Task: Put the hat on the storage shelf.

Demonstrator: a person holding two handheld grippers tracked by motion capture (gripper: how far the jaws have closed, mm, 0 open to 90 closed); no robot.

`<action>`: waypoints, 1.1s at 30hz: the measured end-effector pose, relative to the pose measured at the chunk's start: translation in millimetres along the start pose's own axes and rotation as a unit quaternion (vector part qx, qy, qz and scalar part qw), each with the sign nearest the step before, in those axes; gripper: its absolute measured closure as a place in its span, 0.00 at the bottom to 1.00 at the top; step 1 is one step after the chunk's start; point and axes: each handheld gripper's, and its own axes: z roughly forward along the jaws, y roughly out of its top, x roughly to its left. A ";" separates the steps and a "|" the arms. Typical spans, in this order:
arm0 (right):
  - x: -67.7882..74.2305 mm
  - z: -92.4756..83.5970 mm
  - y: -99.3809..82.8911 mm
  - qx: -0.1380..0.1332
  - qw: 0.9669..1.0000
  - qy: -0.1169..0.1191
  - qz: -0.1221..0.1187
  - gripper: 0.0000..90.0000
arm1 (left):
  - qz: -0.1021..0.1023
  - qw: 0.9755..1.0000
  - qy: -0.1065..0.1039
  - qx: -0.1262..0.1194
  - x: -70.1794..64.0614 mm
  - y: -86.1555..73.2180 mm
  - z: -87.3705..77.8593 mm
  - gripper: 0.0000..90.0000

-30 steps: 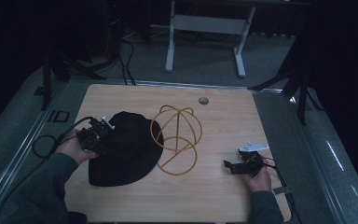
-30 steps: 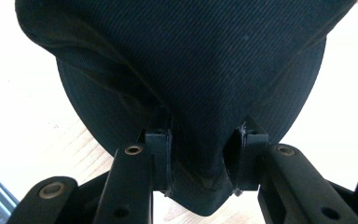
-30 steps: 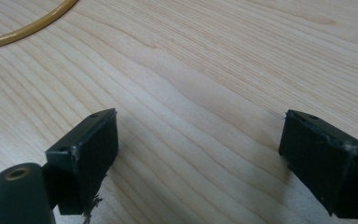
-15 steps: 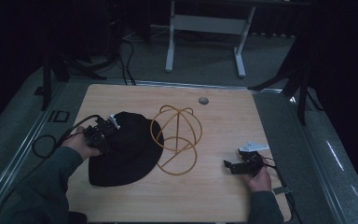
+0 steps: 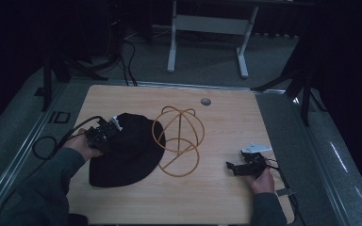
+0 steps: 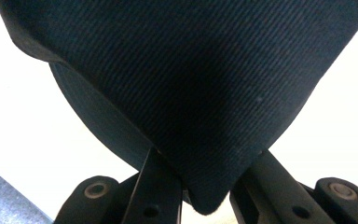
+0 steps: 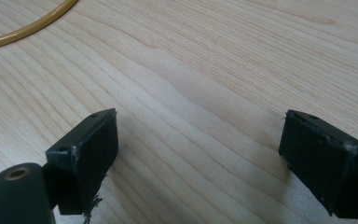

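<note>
- The black hat [image 5: 127, 150] lies flat on the left half of the table [image 5: 226, 197], its right edge touching the wire stand [image 5: 178, 139].
- The left gripper [image 5: 104, 135] has just been closing and now pinches the hat's brim [image 6: 205, 140] at its left edge.
- The stand lies to the right of this grip, so the coming move likely runs rightward.
- The right gripper [image 5: 235, 167] rests with its jaws spread and nothing between them, well apart from the hat; the left hand is nearer.
</note>
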 end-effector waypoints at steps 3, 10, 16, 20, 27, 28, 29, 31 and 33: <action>0.0 0.0 0.0 0.000 1.000 0.000 0.000 0.13 | -0.002 1.000 0.002 -0.003 0.7 -0.5 -0.7 0.96; 0.0 0.0 0.0 0.000 1.000 0.000 0.000 0.13 | 0.000 1.000 0.003 -0.010 -0.3 -3.1 -2.5 0.96; 0.0 0.0 0.0 0.000 1.000 0.000 0.000 0.13 | 0.003 1.000 0.006 -0.020 -0.7 -6.8 -7.3 0.97; 0.1 0.0 0.0 0.000 1.000 0.000 0.001 0.13 | 0.006 1.000 0.009 -0.022 -1.3 -8.0 -8.7 0.97; 0.2 0.1 0.1 -0.001 1.000 0.000 0.002 0.13 | 0.008 0.999 0.005 -0.037 -1.2 -10.4 -14.5 0.97; 0.2 0.1 0.1 -0.001 1.000 0.000 0.002 0.13 | 0.008 0.999 0.005 -0.037 -1.2 -10.4 -14.5 0.97; 0.1 0.1 0.0 0.000 1.000 0.000 0.001 0.13 | 0.009 0.999 0.002 -0.039 -0.3 -10.9 -15.4 0.97; 0.1 0.1 0.0 0.000 1.000 0.000 0.001 0.13 | 0.005 0.999 -0.001 -0.044 1.1 -11.8 -17.0 0.97; 0.1 0.1 0.0 0.000 1.000 0.000 0.001 0.13 | 0.005 0.999 -0.002 -0.046 2.8 -12.8 -18.8 0.97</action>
